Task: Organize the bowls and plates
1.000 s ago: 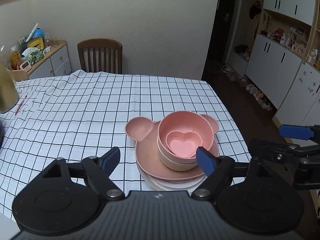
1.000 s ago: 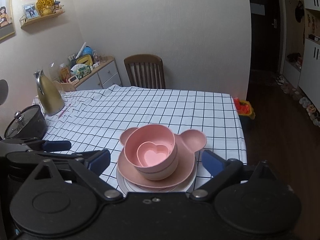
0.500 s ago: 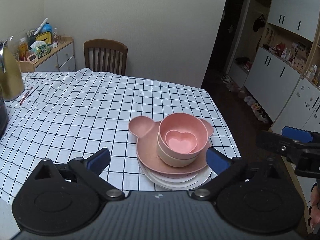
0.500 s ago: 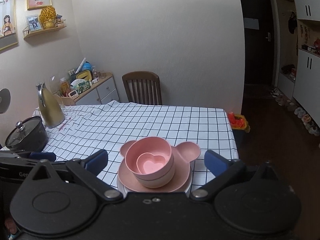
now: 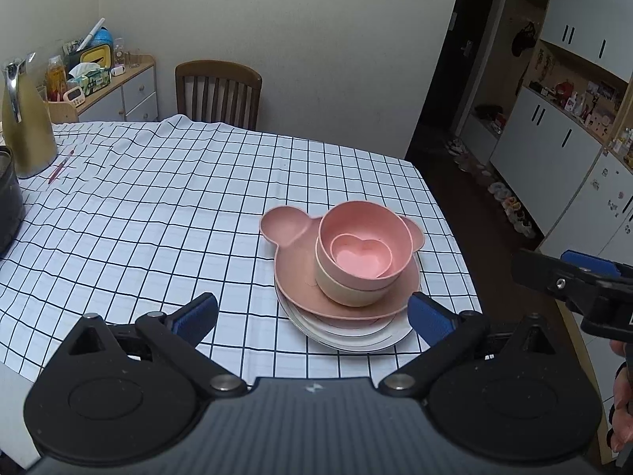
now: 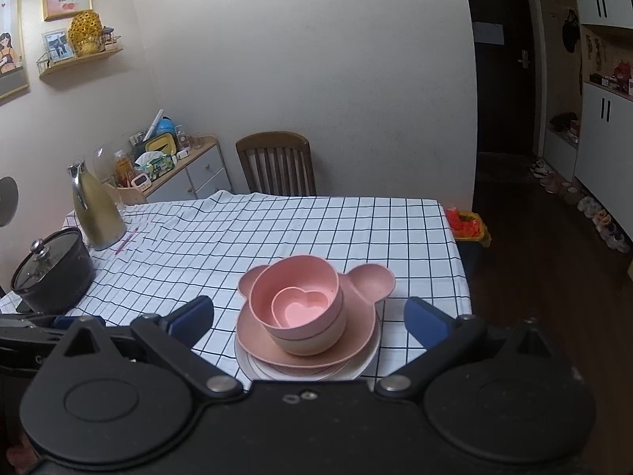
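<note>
Both claws have drawn back from the stack. From the left wrist, the left claw [image 5: 312, 318] gapes wide and empty above the table [image 5: 158, 206]; the heart-shaped bowl [image 5: 362, 252] nests in pink bowls on the bear-eared plate [image 5: 285, 226]. From the right wrist, the right claw [image 6: 309, 318] is wide too, holding nothing. Stacking looks finished.

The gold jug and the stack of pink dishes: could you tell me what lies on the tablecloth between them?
Only a red pen beside the gold jug; the rest of the cloth up to the stack of pink dishes is bare, seen in both wrist views.
</note>
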Motion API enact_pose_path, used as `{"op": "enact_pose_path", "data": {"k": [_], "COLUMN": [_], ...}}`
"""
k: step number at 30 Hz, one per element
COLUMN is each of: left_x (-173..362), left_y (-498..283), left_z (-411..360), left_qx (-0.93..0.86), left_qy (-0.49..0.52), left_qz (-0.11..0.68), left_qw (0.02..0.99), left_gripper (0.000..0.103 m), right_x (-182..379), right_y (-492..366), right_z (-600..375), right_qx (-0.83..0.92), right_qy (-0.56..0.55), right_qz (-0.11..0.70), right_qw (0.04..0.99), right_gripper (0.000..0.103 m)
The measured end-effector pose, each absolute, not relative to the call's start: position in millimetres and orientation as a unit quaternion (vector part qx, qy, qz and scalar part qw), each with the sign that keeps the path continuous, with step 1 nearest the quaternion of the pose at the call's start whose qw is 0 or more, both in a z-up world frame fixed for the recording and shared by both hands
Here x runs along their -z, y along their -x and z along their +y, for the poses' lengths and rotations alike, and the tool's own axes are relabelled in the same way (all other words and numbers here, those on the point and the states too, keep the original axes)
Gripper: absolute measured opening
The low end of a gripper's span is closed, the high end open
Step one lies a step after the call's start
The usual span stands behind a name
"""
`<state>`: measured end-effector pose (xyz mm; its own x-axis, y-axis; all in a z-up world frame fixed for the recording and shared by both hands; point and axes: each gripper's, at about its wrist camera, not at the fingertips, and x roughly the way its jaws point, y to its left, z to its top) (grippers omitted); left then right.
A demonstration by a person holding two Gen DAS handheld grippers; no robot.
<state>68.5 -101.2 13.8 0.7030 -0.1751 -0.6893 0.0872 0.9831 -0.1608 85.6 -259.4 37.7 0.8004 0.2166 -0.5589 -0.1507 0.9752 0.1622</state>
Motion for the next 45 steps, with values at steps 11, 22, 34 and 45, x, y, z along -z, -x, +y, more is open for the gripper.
{"op": "enact_pose_path", "data": {"k": [11, 22, 34, 45], "left_x": [-13.8, -10.0, -12.0, -17.8], "left_y": [-73.3, -77.8, -82.3, -88.3], "left_z": [-106.2, -105.7, -106.8, -99.9], "left_qx": [0.071, 0.074, 0.08, 0.083], "left_qy": [0.05, 0.053, 0.053, 0.059], "left_qz": [0.379, 0.384, 0.381, 0.377], "left_qw": [0.921, 0.919, 0.919, 0.921], "left_gripper": [0.103, 0.103, 0.103, 0.103], "right_x": [-33.1, -32.4, -30.6, -31.2], "right_y": [-85.2, -89.1, -92.4, -98.2], "right_z": [-260.3, -261.4, -261.8, -261.6], "right_qx": [-0.091, -0.086, -0.082, -0.08], "right_qy": [-0.058, -0.062, -0.066, -0.064], "right_qz": [0.313, 0.317, 0.318, 0.319], "right_qw": [0.944, 0.943, 0.942, 0.942], "right_gripper": [0.103, 0.103, 0.103, 0.103]}}
